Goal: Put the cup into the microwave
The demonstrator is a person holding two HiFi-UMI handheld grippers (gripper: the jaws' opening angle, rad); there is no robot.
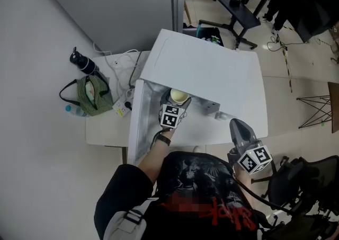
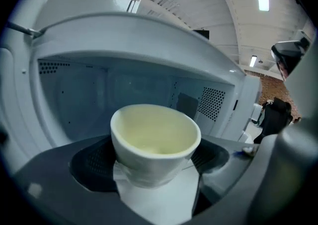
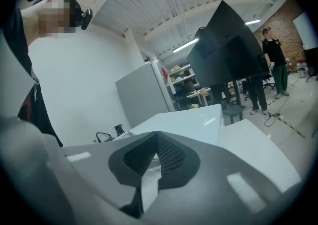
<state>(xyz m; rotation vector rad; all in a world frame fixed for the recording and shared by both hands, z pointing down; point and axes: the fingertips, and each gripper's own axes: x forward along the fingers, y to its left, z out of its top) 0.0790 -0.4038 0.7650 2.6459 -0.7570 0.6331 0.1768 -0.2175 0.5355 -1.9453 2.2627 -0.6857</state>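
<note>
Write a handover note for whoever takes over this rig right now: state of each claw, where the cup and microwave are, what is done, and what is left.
Left claw: shut on the cream-white round ceramic cup, held upright.
Right claw: shut, empty, held back at the person's right side.
The boxy white microwave sits on the table, its door swung open to the left.
The cup is at the mouth of the cavity, not yet set down.
Done: door open, cup gripped and brought to the opening.
Left: move the cup in, set it on the cavity floor, open the left claw, withdraw.
</note>
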